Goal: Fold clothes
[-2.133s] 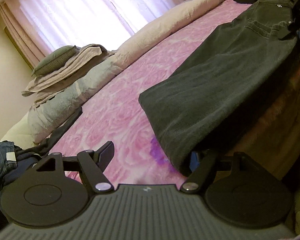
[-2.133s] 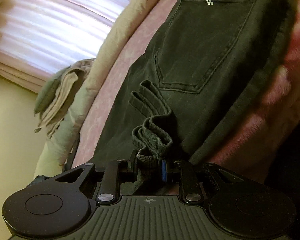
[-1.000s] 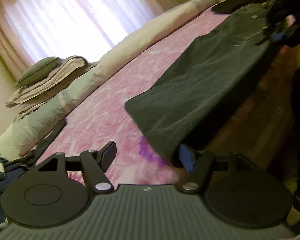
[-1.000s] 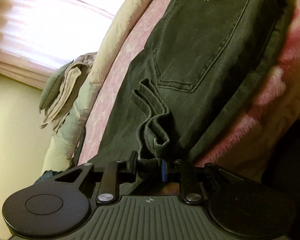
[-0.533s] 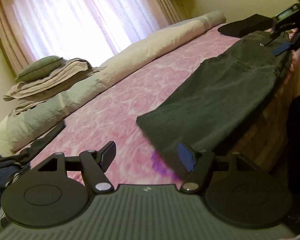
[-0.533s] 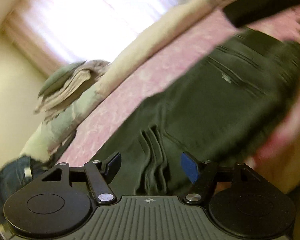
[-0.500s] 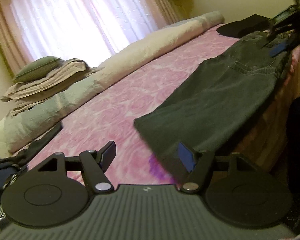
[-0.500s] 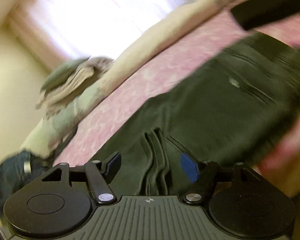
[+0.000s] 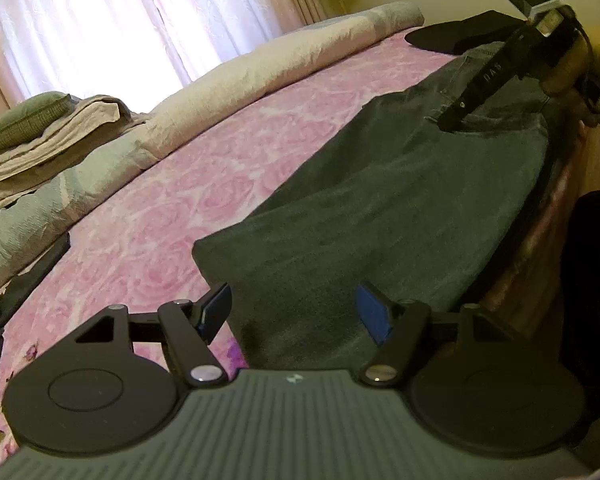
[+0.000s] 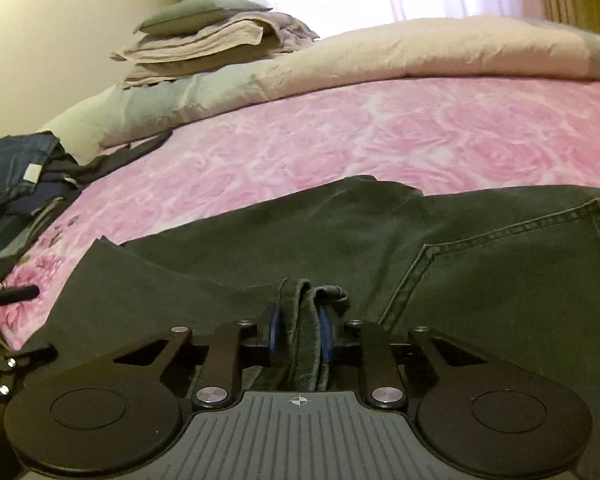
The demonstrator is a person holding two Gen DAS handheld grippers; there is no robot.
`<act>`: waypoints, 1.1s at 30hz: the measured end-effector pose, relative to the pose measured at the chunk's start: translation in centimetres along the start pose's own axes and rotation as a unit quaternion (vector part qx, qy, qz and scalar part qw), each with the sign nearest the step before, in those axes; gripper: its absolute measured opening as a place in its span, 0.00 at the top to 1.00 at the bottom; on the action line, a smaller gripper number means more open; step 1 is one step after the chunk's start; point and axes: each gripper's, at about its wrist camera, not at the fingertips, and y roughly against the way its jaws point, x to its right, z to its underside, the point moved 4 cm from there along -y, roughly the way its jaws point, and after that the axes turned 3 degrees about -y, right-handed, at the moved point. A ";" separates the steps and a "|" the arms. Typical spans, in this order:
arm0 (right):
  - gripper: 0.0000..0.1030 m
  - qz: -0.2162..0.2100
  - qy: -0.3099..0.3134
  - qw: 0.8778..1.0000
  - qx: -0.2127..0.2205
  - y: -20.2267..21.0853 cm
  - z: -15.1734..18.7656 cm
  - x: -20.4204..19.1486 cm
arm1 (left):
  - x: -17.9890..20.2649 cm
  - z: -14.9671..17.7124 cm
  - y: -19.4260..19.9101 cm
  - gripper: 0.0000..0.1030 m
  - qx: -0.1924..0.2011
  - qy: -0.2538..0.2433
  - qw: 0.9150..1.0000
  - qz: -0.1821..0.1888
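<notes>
Dark grey jeans (image 9: pixel 400 200) lie folded lengthwise along the near edge of a bed with a pink rose-patterned cover (image 9: pixel 220 168). My left gripper (image 9: pixel 295 314) is open and hovers over the leg end, whose corner lies below and between the blue pads without touching them. At the far waist end a hand holds my right gripper (image 9: pixel 480 84). In the right wrist view the right gripper (image 10: pixel 298 334) has its jaws closing, and its pads press on a bunched fold of the jeans (image 10: pixel 380 240) next to the back pocket (image 10: pixel 520 272).
A rolled beige duvet (image 9: pixel 280 64) runs along the far side of the bed. Folded linens topped by a green cushion (image 10: pixel 204 40) sit at the far left. A heap of dark clothes (image 10: pixel 16 176) lies at the left end, and a black garment (image 9: pixel 468 32) beyond the waist.
The right gripper let go of the bunched denim, rolled level, and closed again on a fold near the pocket. The left gripper, still open, slid over the leg end.
</notes>
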 end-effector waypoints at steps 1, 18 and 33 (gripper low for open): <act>0.81 -0.010 -0.010 1.000 -0.003 -0.3 0.0 0.6 | 0.1 0.0 -0.1 0.35 -0.001 -0.002 1.000 0.001; 0.80 -0.019 -0.075 0.992 0.097 11.1 4.0 -2.9 | -0.7 0.5 1.2 0.34 -0.017 -0.012 1.000 0.001; 0.22 -0.032 0.046 0.997 0.045 9.4 6.5 -11.5 | -5.1 2.7 4.3 0.34 -0.012 0.052 0.999 -0.010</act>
